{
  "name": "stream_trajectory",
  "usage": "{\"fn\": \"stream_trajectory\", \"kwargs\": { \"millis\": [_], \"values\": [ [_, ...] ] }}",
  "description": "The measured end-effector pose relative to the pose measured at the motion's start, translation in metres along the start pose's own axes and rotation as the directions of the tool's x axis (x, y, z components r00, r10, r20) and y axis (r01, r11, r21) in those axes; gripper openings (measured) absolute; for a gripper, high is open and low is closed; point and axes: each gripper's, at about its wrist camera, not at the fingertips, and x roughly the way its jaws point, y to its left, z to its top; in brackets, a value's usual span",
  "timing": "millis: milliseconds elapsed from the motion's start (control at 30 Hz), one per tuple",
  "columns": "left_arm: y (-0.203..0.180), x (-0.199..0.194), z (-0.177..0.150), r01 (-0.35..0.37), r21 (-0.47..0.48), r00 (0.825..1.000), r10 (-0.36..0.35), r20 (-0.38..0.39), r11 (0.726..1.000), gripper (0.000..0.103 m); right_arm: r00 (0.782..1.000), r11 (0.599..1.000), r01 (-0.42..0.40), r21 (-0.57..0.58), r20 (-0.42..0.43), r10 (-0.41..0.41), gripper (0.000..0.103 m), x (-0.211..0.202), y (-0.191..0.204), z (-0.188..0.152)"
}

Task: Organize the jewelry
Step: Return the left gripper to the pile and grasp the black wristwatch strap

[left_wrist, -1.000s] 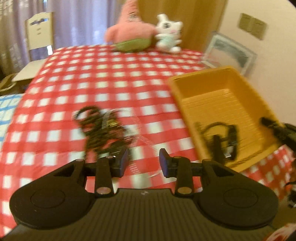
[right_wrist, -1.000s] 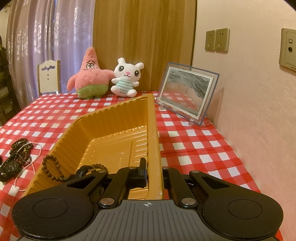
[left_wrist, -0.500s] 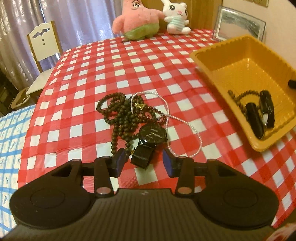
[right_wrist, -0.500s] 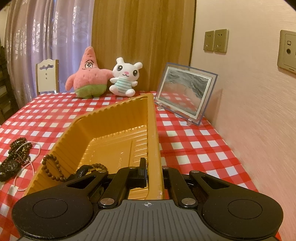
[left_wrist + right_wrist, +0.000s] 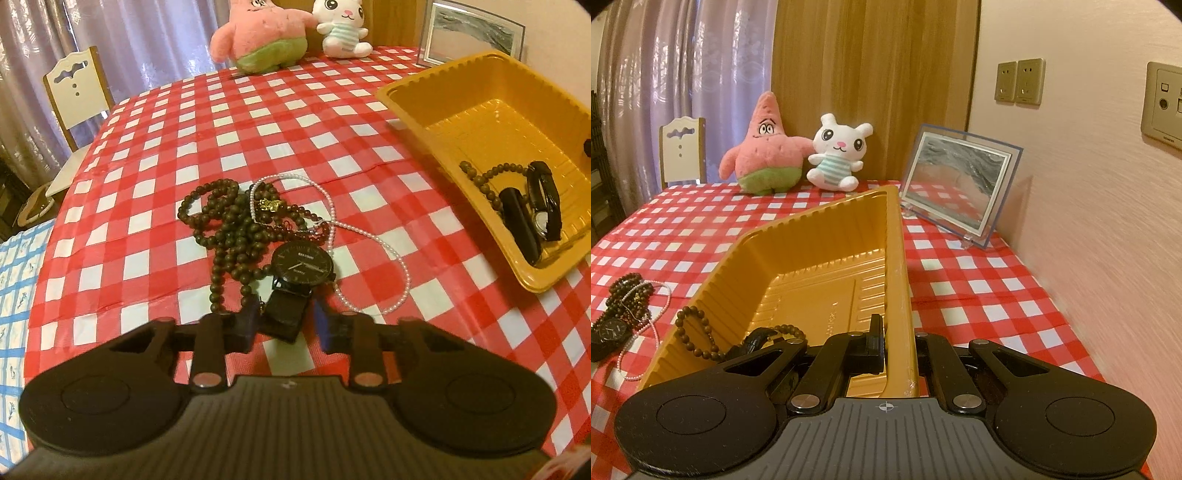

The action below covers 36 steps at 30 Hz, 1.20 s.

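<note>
step: picking watch | left gripper jaws apart, strap between them (beads just ahead) | right gripper seemingly clamps tray rim | next: close on strap, avoid beads

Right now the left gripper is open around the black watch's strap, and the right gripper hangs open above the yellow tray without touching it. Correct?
Not quite. The right gripper is shut on the yellow tray's side wall, one finger inside and one outside, as the right wrist view shows. The rest holds: the left gripper is open with the black watch's strap between its fingers.
</note>
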Motion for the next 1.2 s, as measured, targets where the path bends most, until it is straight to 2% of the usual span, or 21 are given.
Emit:
{"fn": "stream_trajectory", "kwargs": {
  "millis": [133,500,600,667,833,1200],
  "values": [
    [0.003,-0.006,-0.006,0.032,-0.016,0.999,-0.032,-0.013,0.999,0.021,1.000,1.000,0.000,0.001,0.000,0.000,0.004,0.000,0.000,0.000],
    [0.007,-0.032,-0.031,0.053,-0.027,0.997,-0.054,-0.057,0.998,0.019,1.000,1.000,-0.001,0.006,-0.003,0.001,0.004,0.000,-0.001,0.000],
    [0.006,-0.030,-0.029,0.038,-0.037,0.998,-0.040,-0.056,0.999,0.026,1.000,1.000,0.000,0.005,-0.002,0.000,0.004,0.000,0.000,0.000],
    [0.004,-0.026,-0.026,0.026,-0.036,0.998,-0.027,-0.050,0.999,0.042,1.000,1.000,-0.001,0.006,-0.003,0.001,0.004,0.000,0.000,0.000],
    [-0.002,-0.012,-0.019,0.020,-0.010,0.999,-0.021,-0.050,1.000,0.050,1.000,1.000,0.000,0.008,-0.004,0.000,0.004,0.000,-0.001,0.000],
    [-0.004,0.004,-0.010,0.000,-0.016,0.999,-0.001,-0.050,1.000,0.046,1.000,1.000,-0.001,0.010,-0.004,0.001,0.004,0.000,-0.002,-0.001]
  ]
}}
